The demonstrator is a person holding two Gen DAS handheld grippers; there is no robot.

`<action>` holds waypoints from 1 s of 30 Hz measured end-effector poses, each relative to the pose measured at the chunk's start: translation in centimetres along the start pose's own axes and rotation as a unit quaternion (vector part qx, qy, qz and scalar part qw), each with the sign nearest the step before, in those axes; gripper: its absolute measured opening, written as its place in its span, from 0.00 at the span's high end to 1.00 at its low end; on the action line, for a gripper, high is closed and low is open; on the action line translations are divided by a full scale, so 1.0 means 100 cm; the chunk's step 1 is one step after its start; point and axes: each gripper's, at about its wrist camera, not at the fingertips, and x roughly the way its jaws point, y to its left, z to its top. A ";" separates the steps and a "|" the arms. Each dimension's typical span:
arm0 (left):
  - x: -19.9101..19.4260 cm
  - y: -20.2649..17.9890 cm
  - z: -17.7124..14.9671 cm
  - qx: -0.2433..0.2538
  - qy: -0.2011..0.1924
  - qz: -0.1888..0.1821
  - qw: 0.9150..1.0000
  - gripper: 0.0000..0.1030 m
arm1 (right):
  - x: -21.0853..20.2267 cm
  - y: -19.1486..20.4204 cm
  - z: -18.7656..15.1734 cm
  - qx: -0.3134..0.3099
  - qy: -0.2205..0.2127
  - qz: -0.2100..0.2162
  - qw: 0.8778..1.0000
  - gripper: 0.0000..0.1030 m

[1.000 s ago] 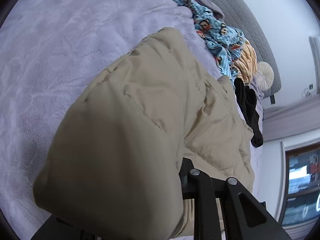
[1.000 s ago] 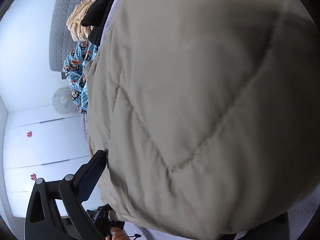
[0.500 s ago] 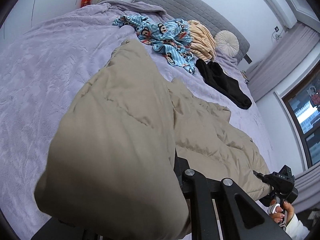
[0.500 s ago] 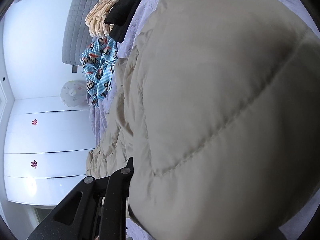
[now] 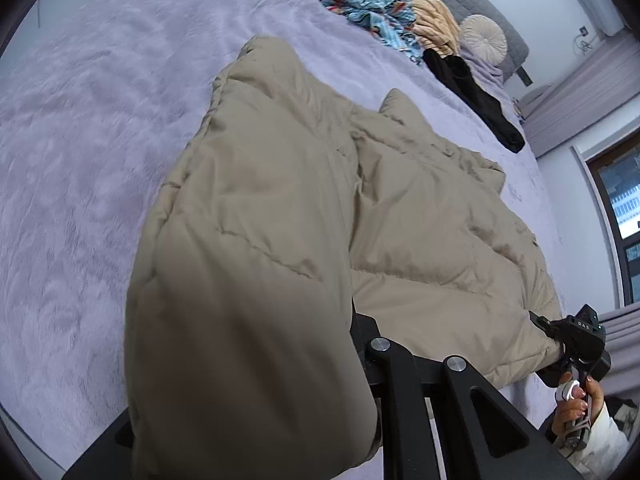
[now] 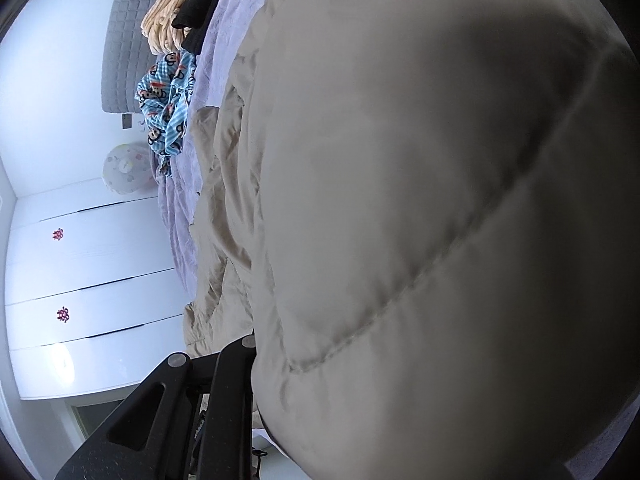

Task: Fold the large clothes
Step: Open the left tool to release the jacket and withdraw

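Note:
A large beige quilted puffer jacket [image 5: 400, 208] lies spread on the purple bedspread [image 5: 100, 120]. My left gripper [image 5: 352, 344] is shut on the jacket's near left edge, and the padded fabric bulges over its fingers and hides them. My right gripper [image 6: 260, 364] is shut on the jacket's near right edge; the jacket [image 6: 420, 200] fills most of that view. The right gripper also shows in the left wrist view [image 5: 572, 336], held by a hand at the jacket's right corner.
A blue cartoon-print garment [image 5: 360, 0], an orange striped garment [image 5: 432, 20] and a black garment [image 5: 472, 92] lie near the grey headboard [image 5: 480, 0]. A round cushion [image 5: 482, 40] sits there. White wardrobe doors [image 6: 80, 280] stand left of the bed.
Both grippers have tilted and lifted the jacket's near edge. The left view swung from facing the bed sideways to looking along it; the right gripper came into view at the jacket's corner.

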 end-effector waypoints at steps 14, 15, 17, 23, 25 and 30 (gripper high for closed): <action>-0.088 0.032 -0.014 -0.041 -0.081 0.175 0.980 0.54 | -0.039 0.014 -0.012 -0.058 0.004 -0.096 0.994 0.51; -0.092 0.033 -0.011 -0.043 -0.087 0.171 0.981 0.54 | -0.045 0.018 -0.017 -0.077 -0.002 -0.106 0.991 0.52; -0.092 0.029 -0.006 -0.031 -0.089 0.157 0.983 0.54 | -0.059 0.032 -0.024 -0.123 -0.013 -0.129 0.984 0.77; -0.029 0.012 -0.002 0.006 -0.020 0.185 0.983 0.54 | -0.062 0.064 -0.034 -0.209 -0.048 -0.154 0.965 0.80; -0.005 0.017 -0.002 -0.001 0.010 0.194 0.981 0.54 | -0.048 0.079 -0.032 -0.228 -0.050 -0.173 0.957 0.80; -0.002 0.021 0.002 -0.015 0.025 0.209 0.977 0.40 | -0.027 0.052 -0.025 -0.221 -0.020 -0.247 0.943 0.80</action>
